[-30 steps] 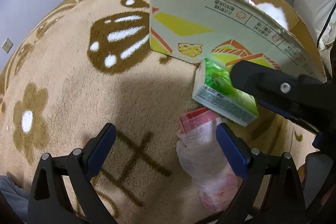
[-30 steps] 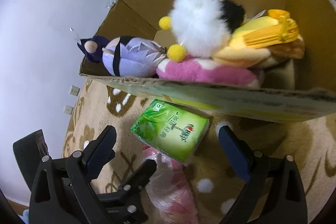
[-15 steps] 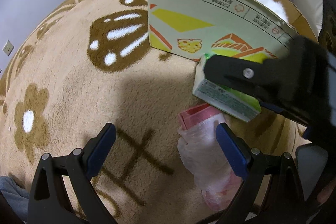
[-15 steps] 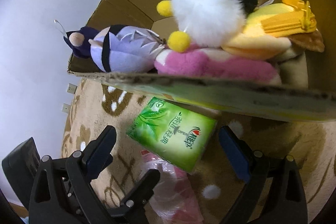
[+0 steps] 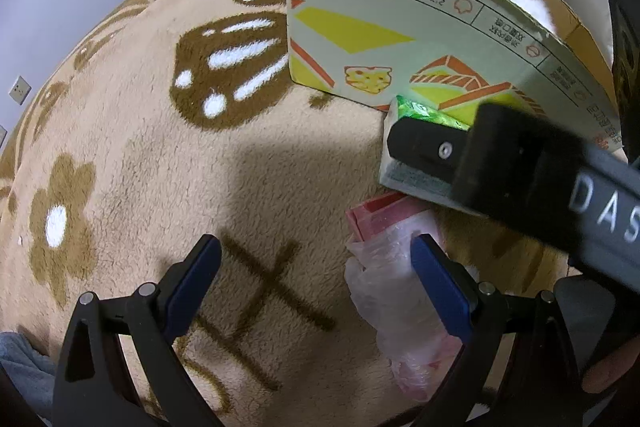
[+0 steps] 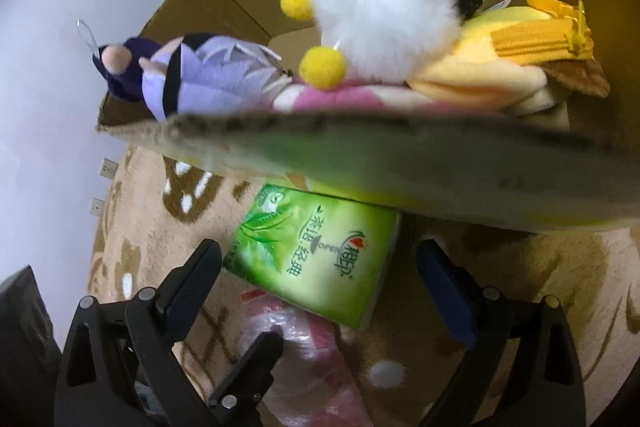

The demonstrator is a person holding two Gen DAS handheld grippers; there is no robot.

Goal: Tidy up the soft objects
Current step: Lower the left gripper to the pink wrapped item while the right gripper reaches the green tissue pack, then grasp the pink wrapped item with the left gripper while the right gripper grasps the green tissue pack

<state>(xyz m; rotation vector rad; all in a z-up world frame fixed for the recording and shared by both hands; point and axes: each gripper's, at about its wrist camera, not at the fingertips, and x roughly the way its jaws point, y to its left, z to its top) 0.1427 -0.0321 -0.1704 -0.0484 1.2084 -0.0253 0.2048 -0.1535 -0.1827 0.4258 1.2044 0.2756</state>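
Lying against the foot of the cardboard box (image 6: 360,167), the green tissue pack (image 6: 316,255) rests on the rug (image 5: 132,163) with one end propped on a pink packet in a clear plastic bag (image 5: 400,291). The right claw (image 6: 318,275) hovers over it with its jaws spread wide and nothing between them; the pack sits in the gap, nearer the left finger. The left claw (image 5: 316,275) is likewise wide open and empty, with the bag's edge beside its right finger.

The likeliest slip, as I judge it — the pack sits skewed across the jaws and tilted on the bag, so a closing pinch could catch a corner and let the slick wrapper squirt out or twist. Its far end is tucked under the box's wall, whose rim looms close over the claw; a lift straight up could knock that rim. The loose plastic might get nipped along with the pack.

Inside the box lie soft toys: a purple doll (image 6: 192,75) at the left, a white fluffy ball (image 6: 384,3) with yellow pompoms, a pink plush (image 6: 332,99), and a yellow zipped pouch (image 6: 520,43). They are heaped near the rim, leaving little room just behind the near wall.
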